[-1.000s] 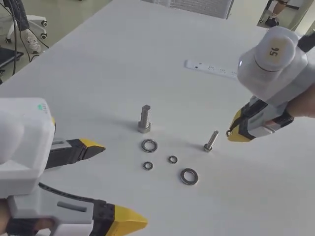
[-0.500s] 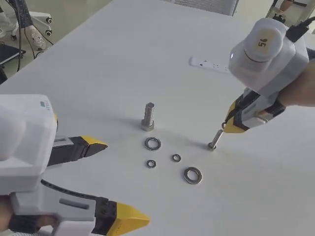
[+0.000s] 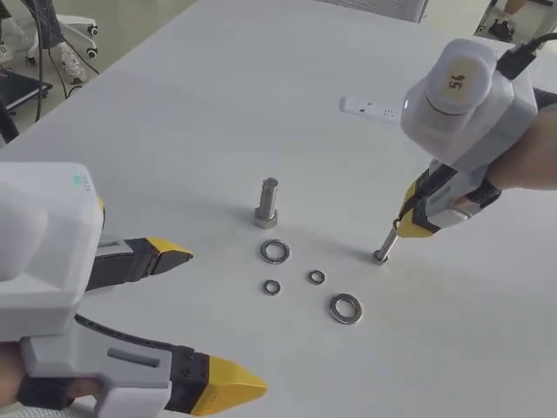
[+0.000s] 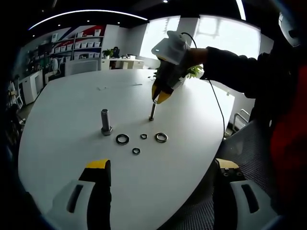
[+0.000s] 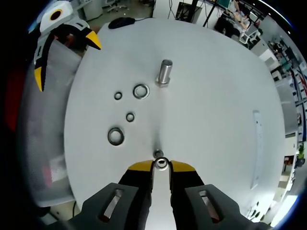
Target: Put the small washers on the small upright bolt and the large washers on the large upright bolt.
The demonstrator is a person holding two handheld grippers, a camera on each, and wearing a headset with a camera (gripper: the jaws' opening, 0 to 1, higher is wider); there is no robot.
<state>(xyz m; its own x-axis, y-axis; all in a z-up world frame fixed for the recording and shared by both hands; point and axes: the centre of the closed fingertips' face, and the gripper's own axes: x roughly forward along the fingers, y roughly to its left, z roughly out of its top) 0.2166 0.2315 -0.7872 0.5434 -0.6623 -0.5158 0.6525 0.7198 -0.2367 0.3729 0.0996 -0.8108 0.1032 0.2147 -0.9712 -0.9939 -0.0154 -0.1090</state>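
Beyond the left claw [image 4: 162,165], its jaws wide apart, the white counter [image 4: 67,100] carries the large upright bolt [image 4: 105,122], two large washers [image 4: 122,139], two small washers [image 4: 143,136] and the small upright bolt [image 4: 152,113], its top met by the right claw [image 4: 158,98].

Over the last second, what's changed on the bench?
The right gripper, shut on a small washer, moved in from beside the small bolt to just over its top. The left gripper, the large bolt and the four loose washers stayed put.
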